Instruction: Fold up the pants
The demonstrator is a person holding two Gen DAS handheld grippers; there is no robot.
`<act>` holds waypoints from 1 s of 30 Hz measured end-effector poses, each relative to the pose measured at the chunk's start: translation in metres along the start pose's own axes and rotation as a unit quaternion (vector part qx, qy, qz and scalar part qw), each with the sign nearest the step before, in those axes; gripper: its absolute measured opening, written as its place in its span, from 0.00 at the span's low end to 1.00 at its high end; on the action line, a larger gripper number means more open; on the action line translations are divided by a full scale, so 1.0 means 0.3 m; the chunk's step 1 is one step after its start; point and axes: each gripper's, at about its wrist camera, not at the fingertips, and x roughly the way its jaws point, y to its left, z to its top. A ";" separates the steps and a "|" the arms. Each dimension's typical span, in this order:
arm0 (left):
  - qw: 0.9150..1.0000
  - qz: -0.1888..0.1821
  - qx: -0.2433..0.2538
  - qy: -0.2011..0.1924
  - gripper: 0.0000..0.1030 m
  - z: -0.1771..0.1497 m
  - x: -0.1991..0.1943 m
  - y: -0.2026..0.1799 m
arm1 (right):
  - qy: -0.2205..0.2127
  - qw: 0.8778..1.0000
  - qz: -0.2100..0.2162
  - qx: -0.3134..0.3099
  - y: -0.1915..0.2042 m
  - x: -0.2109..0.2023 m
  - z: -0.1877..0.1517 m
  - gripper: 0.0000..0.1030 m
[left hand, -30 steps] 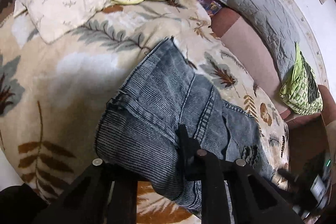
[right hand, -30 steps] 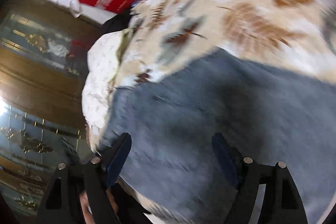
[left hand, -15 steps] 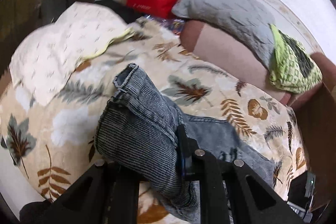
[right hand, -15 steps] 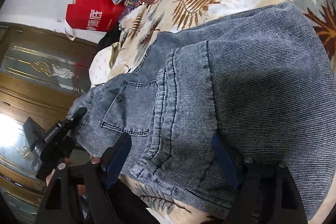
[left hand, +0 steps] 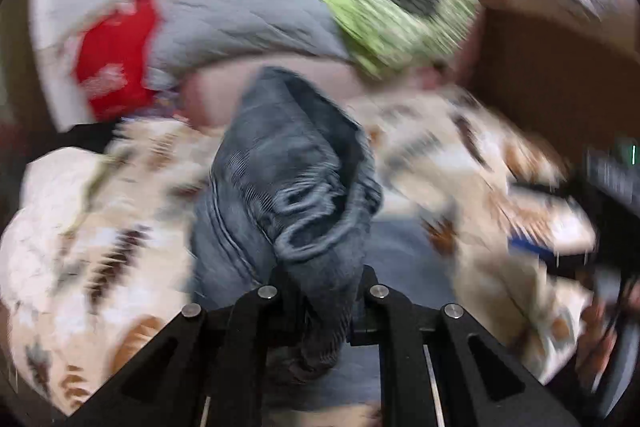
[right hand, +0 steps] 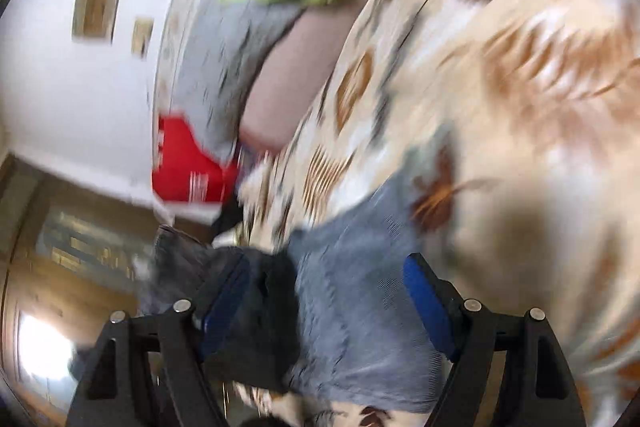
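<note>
Denim bunched between the left gripper's (left hand: 322, 291) fingers: jaws drawn in on a thick wad of the pants (left hand: 296, 167), which rises straight ahead of the tool as a lifted hump, hem or waistband rope-like across its face. Both views are smeared with motion blur, so detail is poor.

Rest of the pants lies flat on the leaf-print blanket (left hand: 92, 235) just below and ahead of the left tool, a pale blue patch showing under the raised wad.

Right gripper (right hand: 324, 303): blue pads spread wide, nothing between them. Flat denim (right hand: 352, 307) lies under and just ahead of it. A dark bunched mass sits against its left pad; probably the lifted fabric or the other tool, cannot tell which.

Beyond both tools: grey pillow (left hand: 248, 11), green cloth (left hand: 392, 23), red bag (left hand: 112, 59), all well apart from the pants.

Step in hand, as I judge it: a fold being carried over, the left tool hauling one end of the pants up and across the part on the blanket. Fold looks partly done; the lifted end is not yet laid down.

Next move calls for:
- carrying the held end across until it sits over the flat part, edges roughly matched
- lowering before letting go, so the wad spreads rather than drops in a heap
- right tool free to pin or smooth the lower layer; it would need to come down onto the denim first
</note>
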 end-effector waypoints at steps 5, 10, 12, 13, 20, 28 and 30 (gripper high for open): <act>0.987 -0.002 0.109 0.115 0.19 -0.158 0.239 -0.237 | -0.046 0.998 -0.019 0.033 -0.101 -0.136 0.059 0.79; 0.988 -0.086 0.072 0.105 0.44 -0.092 0.135 -0.185 | -0.037 0.998 -0.038 0.031 -0.116 -0.120 0.066 0.79; 0.990 -0.103 0.033 0.091 0.49 -0.060 0.066 -0.096 | -0.023 0.999 -0.037 0.026 -0.095 -0.091 0.055 0.79; 0.991 -0.111 0.009 0.079 0.51 -0.052 0.026 -0.049 | -0.016 0.999 -0.035 0.018 -0.076 -0.080 0.050 0.79; 0.987 -0.023 -0.159 0.011 0.71 -0.089 -0.084 0.390 | 0.069 0.997 -0.008 -0.023 0.024 -0.021 -0.082 0.79; 0.980 -0.015 -0.172 0.102 0.71 -0.204 0.127 0.407 | 0.136 0.990 -0.008 -0.041 0.139 0.106 -0.188 0.79; 0.978 -0.017 -0.183 0.095 0.71 -0.217 0.117 0.412 | 0.155 0.988 -0.002 -0.020 0.159 0.141 -0.186 0.79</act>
